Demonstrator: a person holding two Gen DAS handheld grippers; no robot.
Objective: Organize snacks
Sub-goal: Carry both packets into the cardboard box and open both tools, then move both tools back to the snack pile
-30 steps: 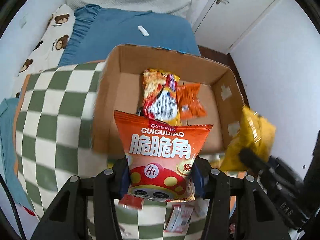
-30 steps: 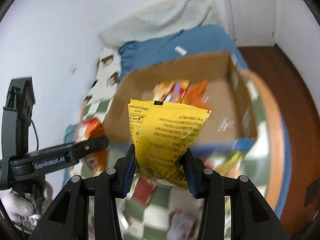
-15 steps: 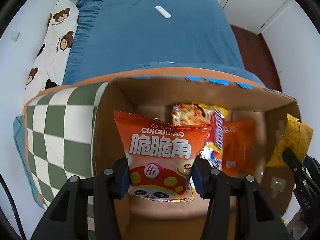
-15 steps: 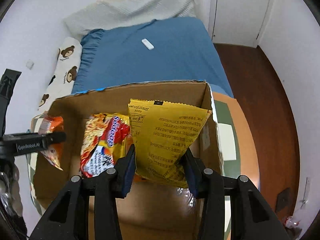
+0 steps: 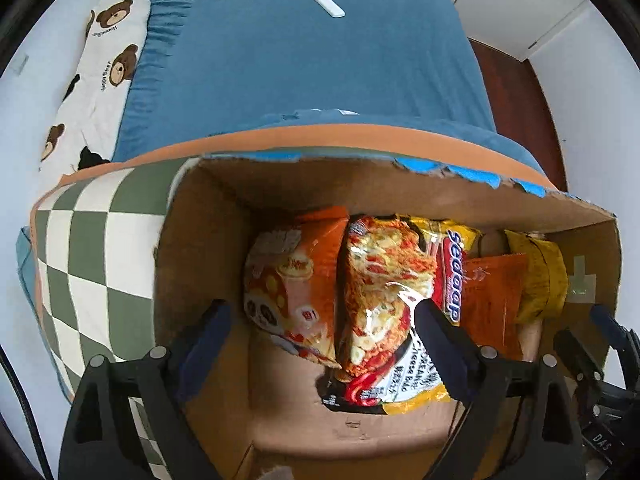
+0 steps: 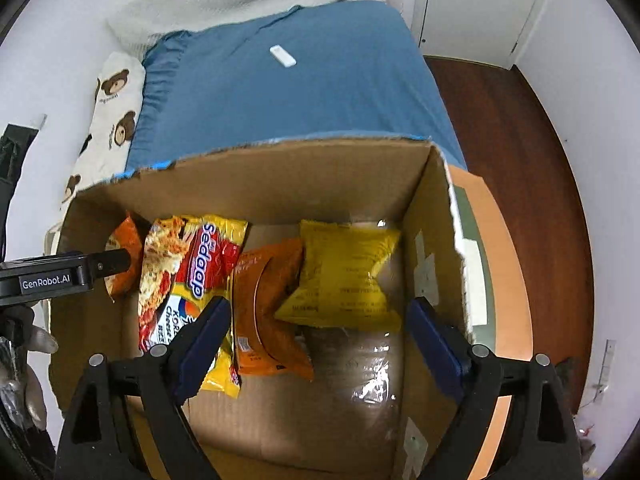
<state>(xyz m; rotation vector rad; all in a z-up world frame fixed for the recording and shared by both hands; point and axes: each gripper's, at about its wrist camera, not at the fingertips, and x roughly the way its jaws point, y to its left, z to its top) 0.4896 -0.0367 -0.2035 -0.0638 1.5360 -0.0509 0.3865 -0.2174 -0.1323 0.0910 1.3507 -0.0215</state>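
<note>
An open cardboard box [image 5: 200, 248] holds the snacks. My left gripper [image 5: 320, 312] hangs over its left part, jaws opening, pads touching nothing. Below it the orange puffed-snack bag [image 5: 292, 280] lies loose beside a Sedaap noodle packet [image 5: 384, 292]. In the right wrist view my right gripper [image 6: 320, 308] hovers over the box's [image 6: 280, 184] right part, jaws opening too, clear of the yellow bag [image 6: 348, 276] that rests beneath. A small orange packet [image 6: 268, 308] lies between the yellow bag and the noodle packet [image 6: 192, 272].
The box stands on a green-and-white checkered cloth [image 5: 92, 256] with an orange border. Behind it is a blue bed [image 5: 320, 60] with a white remote [image 5: 328, 4] and a bear-print pillow [image 5: 100, 72]. Dark wooden floor [image 6: 520, 160] runs along the right.
Both grippers came forward and down over the box, then opened. The orange bag and the yellow bag left the jaws and now lie inside the box.
</note>
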